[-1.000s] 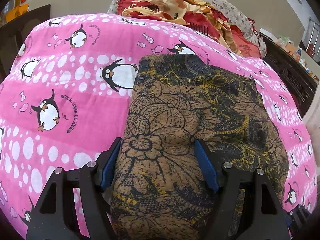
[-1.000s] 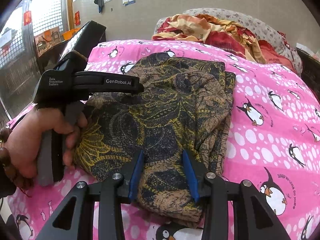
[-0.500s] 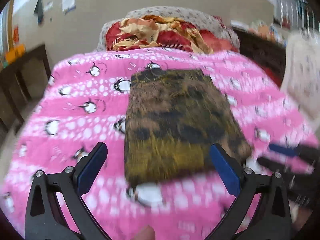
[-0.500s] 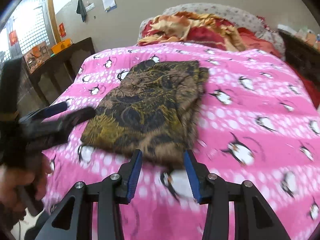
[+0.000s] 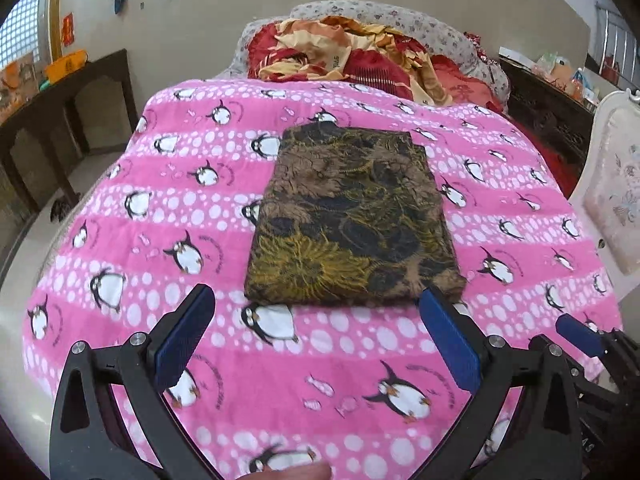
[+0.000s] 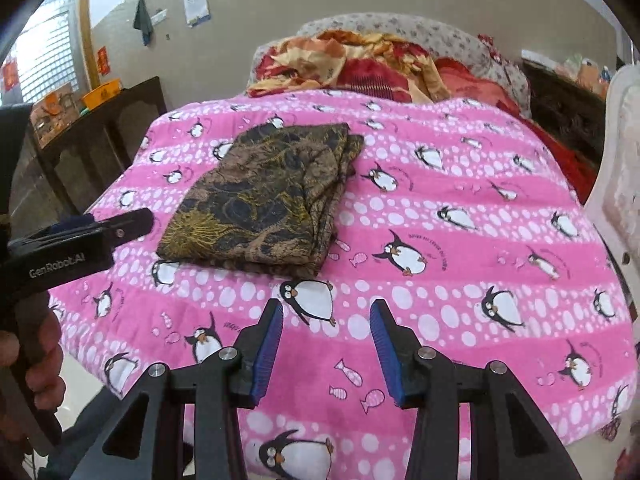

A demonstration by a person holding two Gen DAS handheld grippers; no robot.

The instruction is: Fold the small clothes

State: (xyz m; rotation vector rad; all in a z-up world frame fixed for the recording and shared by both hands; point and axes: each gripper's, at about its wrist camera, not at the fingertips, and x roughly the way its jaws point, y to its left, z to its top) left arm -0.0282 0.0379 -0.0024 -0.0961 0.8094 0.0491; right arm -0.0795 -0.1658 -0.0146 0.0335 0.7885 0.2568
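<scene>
We see the brown patterned cloth (image 5: 352, 216) lying as a neat folded rectangle near the middle of the pink penguin blanket (image 5: 168, 208), with layered edges on its right side. We judge that the folding of this piece is finished or almost finished. Our left gripper (image 5: 318, 340) is spread wide and holds nothing, just short of the near edge of the cloth. Our right gripper (image 6: 326, 344) is also spread, empty, and apart from the cloth. Whether another garment waits, we cannot tell; only a heap of red and yellow bedding (image 5: 352, 56) lies behind.
</scene>
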